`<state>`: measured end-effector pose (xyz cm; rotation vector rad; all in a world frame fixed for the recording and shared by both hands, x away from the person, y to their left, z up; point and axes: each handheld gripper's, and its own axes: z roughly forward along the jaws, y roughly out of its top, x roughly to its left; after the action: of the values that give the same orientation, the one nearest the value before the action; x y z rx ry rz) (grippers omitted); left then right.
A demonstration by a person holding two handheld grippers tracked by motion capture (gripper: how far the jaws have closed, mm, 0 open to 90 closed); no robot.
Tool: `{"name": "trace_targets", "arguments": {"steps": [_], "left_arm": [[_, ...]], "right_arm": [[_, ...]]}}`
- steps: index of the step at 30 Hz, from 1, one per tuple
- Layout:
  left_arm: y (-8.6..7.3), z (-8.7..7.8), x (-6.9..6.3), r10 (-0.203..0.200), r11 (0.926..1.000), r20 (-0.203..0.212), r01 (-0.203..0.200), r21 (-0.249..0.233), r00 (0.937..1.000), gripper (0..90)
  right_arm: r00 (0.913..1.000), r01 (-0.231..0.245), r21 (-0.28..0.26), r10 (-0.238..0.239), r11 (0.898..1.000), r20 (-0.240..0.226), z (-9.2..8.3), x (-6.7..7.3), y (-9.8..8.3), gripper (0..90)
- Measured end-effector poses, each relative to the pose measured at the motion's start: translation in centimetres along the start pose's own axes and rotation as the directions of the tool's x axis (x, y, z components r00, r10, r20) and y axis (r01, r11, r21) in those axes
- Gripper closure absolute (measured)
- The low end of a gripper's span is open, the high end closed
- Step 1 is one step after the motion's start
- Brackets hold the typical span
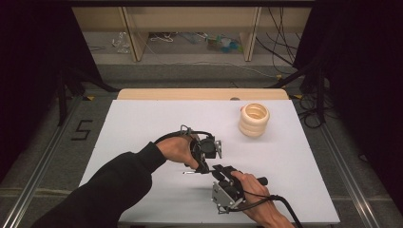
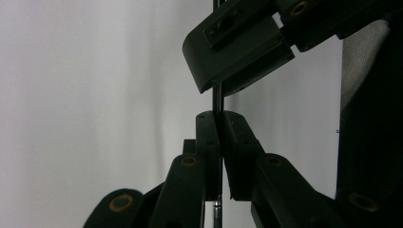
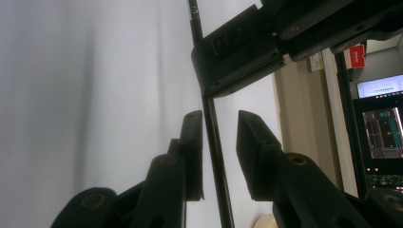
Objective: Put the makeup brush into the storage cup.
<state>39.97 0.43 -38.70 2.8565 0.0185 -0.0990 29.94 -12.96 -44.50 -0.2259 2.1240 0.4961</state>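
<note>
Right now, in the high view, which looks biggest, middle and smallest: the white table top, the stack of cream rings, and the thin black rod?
Largest to smallest, as they look:
1. White table top.
2. Stack of cream rings.
3. Thin black rod, just a short sliver showing between the grippers, so its true length is unsure.

We see a white table [image 1: 142, 118] on a grey floor [image 1: 43, 142], wooden furniture legs [image 1: 135, 40] at the far side, loose cables [image 1: 280, 47] far right, and lit screens [image 3: 382, 128] nearby.
</note>
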Motion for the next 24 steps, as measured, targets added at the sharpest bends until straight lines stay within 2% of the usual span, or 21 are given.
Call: {"name": "trace_targets", "arguments": {"steps": [1, 2, 3, 5, 6, 7, 8, 9, 11, 18, 19, 21, 22, 23, 24], "left_arm": [[0.01, 0.01, -0.01, 0.002, 1.0000, 0.001, -0.002, 0.001, 1.0000, 85.2], [0.02, 0.03, -0.03, -0.001, 1.0000, 0.003, 0.001, -0.001, 1.0000, 85.2], [0.04, 0.02, -0.03, 0.002, 1.0000, 0.002, -0.002, 0.003, 1.0000, 85.2], [0.07, 0.05, -0.04, 0.003, 1.0000, 0.003, -0.003, 0.000, 1.0000, 85.2], [0.07, 0.07, -0.10, -0.006, 1.0000, 0.006, 0.006, 0.000, 1.0000, 85.2], [0.11, 0.05, -0.04, 0.007, 1.0000, 0.005, -0.007, 0.005, 1.0000, 85.2], [0.12, 0.06, -0.05, 0.010, 0.9999, 0.003, -0.010, 0.005, 0.9999, 85.2], [0.14, 0.03, -0.05, 0.010, 0.9999, 0.003, -0.010, 0.008, 0.9999, 85.2], [0.10, -0.02, -0.13, 0.001, 1.0000, 0.006, -0.001, 0.009, 1.0000, 85.2], [0.06, -0.06, -0.08, 0.006, 0.9999, 0.010, -0.007, 0.015, 0.9999, 85.2], [0.07, -0.05, -0.08, 0.007, 0.9999, 0.011, -0.007, 0.015, 0.9999, 85.2], [0.08, -0.03, -0.17, -0.002, 0.9999, 0.015, 0.002, 0.014, 0.9999, 85.2], [0.12, -0.01, -0.10, 0.009, 0.9998, 0.013, -0.009, 0.016, 0.9999, 85.2], [0.11, 0.06, -0.18, -0.003, 0.9999, 0.019, 0.003, 0.013, 0.9998, 85.1], [0.13, 0.09, -0.16, -0.002, 0.9999, 0.017, 0.001, 0.013, 0.9999, 85.2]], "right_arm": [[1.0000, 0.007, -0.002, -0.007, 1.000, -0.004, 0.04, -0.04, -0.01, 73.1], [1.0000, -0.008, 0.008, 0.008, 1.000, 0.004, 0.02, 0.08, -0.01, 73.2], [0.9999, 0.014, 0.000, -0.014, 1.000, -0.008, 0.12, -0.03, -0.02, 73.6], [0.9997, 0.022, -0.003, -0.022, 1.000, -0.012, 0.16, -0.03, 0.01, 74.8], [0.9998, 0.022, 0.002, -0.022, 1.000, 0.002, 0.11, 0.01, 0.02, 75.1], [0.9999, -0.011, 0.011, 0.011, 1.000, -0.009, 0.03, 0.20, 0.12, 75.5], [1.0000, 0.004, 0.006, -0.004, 1.000, -0.006, 0.06, 0.07, 0.16, 75.6], [1.0000, -0.006, 0.012, 0.006, 1.000, -0.006, 0.06, 0.15, 0.17, 75.9], [0.9989, 0.046, 0.001, -0.046, 0.999, -0.011, 0.23, -0.09, 0.11, 77.1], [0.9985, 0.050, 0.000, -0.050, 0.999, -0.024, 0.35, -0.01, 0.21, 79.9], [0.9978, 0.059, 0.000, -0.059, 0.998, -0.029, 0.38, -0.03, 0.19, 80.6], [0.9931, 0.111, 0.013, -0.111, 0.994, -0.039, 0.38, -0.31, 0.12, 82.4], [0.9953, 0.091, 0.021, -0.091, 0.996, -0.034, 0.36, -0.15, 0.14, 83.0], [0.9934, 0.107, 0.015, -0.107, 0.994, -0.042, 0.38, -0.26, 0.12, 83.2], [0.9938, 0.104, 0.017, -0.103, 0.994, -0.043, 0.39, -0.22, 0.13, 83.4]]}}
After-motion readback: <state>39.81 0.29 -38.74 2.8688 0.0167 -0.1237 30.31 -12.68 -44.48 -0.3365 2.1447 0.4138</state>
